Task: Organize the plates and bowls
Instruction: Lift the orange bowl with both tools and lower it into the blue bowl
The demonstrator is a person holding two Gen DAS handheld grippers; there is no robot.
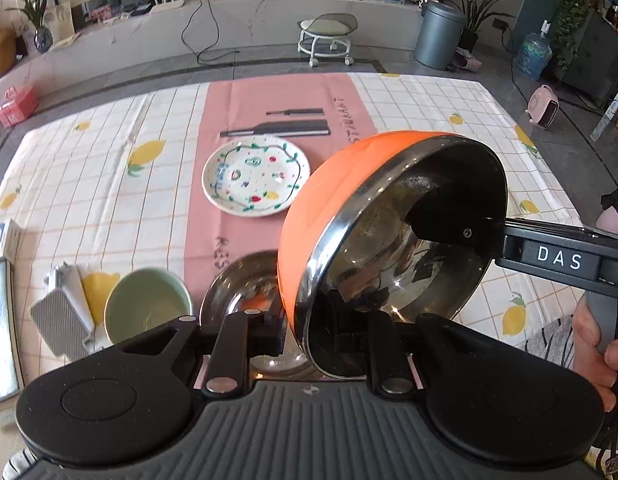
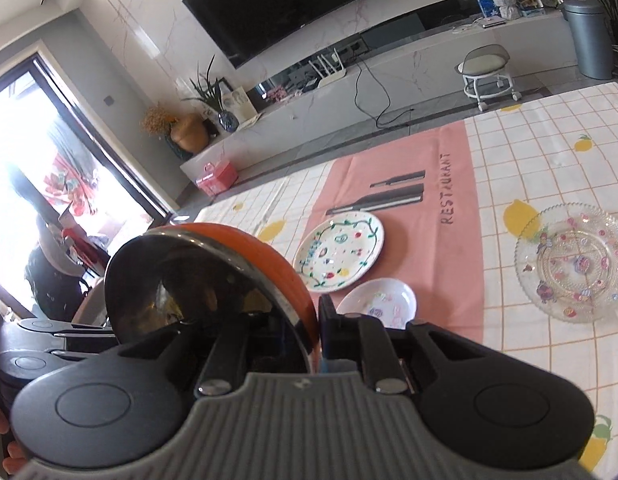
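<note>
Orange bowl carried clear of the tabletop, tipped on edge so that its polished steel interior faces the cameras. The right hand-held gripper is clenched on the upper rim, one finger inside the bowl and one against the orange wall. The left hand-held gripper straddles the lower rim and appears likewise clamped on it. A two-point hold of this kind probably steadies a smooth, rounded vessel that one pinch would let swing. Directly below lies a steel bowl, with a pale green bowl just beside it. The orange bowl is judged to be on its way to a stack or a new resting place, though the destination cannot be told. The painted plate sits on the pink placemat, a small white dish lies near it, and a clear glass plate rests well apart on the lemon-print cloth. These flat pieces seem to await grouping of their own. Legible writing: "RESTAURANT" along the placemat edge beside printed knife silhouettes, and "DAS" in white on the right hand-held gripper's body, whose handle a hand grips.
</note>
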